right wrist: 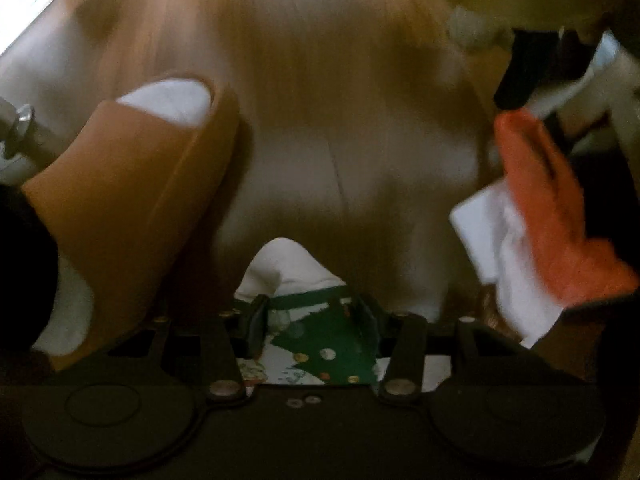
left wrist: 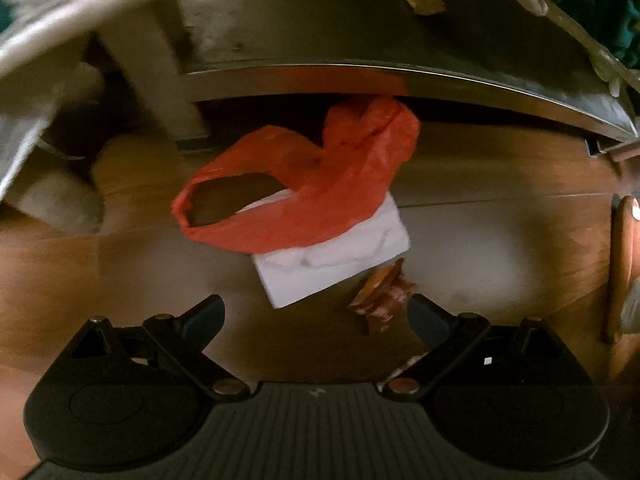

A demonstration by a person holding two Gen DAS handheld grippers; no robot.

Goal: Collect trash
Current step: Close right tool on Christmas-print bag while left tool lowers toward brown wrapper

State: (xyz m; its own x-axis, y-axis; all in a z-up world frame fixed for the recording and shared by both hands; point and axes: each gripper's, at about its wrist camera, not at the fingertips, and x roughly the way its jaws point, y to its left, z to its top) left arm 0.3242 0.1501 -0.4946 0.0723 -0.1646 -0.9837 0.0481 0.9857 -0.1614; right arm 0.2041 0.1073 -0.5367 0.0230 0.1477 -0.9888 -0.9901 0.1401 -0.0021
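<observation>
Left wrist view: fingers (left wrist: 318, 312) spread, empty, above wooden floor (left wrist: 120, 280); crumpled red plastic bag (left wrist: 320, 184) overlies white flat box (left wrist: 332, 264). Right wrist view: fingers (right wrist: 316, 320) straddle green-and-white printed paper napkin (right wrist: 320, 340); contact indiscernible.

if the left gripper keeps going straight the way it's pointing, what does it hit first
Probably the flat white paper packet under the crumpled red plastic bag on the wooden floor, though depth is unclear. The open left gripper holds nothing.
</observation>
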